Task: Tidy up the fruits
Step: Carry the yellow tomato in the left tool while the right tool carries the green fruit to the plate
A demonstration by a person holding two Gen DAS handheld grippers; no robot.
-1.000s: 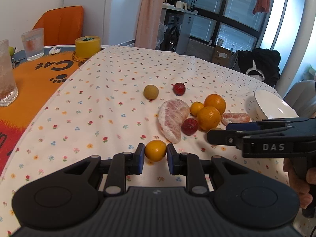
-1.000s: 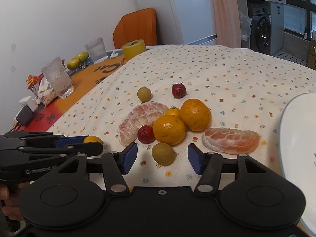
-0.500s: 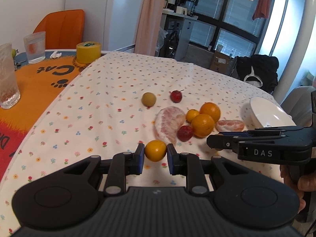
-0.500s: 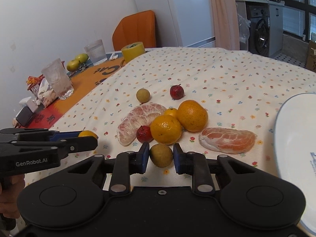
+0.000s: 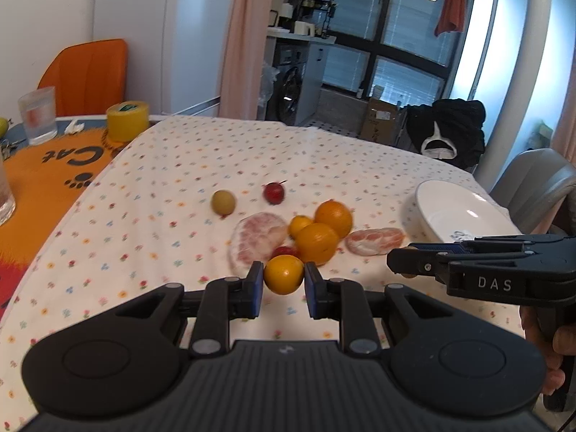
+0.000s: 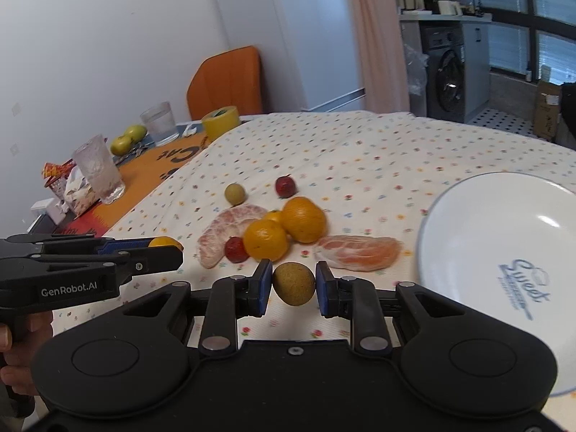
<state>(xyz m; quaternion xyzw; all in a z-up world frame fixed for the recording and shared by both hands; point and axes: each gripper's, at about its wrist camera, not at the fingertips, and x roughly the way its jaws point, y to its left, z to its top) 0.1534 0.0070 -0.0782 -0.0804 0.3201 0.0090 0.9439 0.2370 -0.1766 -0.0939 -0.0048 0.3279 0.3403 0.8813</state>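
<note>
Gripping a small orange (image 5: pixel 283 274) between my left fingers (image 5: pixel 255 285), I held it above the near part of the flowered table (image 5: pixel 187 165). My right fingers (image 6: pixel 262 285) were clamped on a brownish-green round fruit (image 6: pixel 293 283), also lifted clear of the cloth. Beyond both lay the pile: two oranges (image 6: pixel 303 219), peeled pomelo pieces (image 6: pixel 358 252), a red fruit (image 6: pixel 235 249), and farther off another greenish fruit (image 6: pixel 234 193) and a red one (image 6: pixel 286 186). The white bowl (image 6: pixel 504 216) sat to the right, near my right fingers.
</note>
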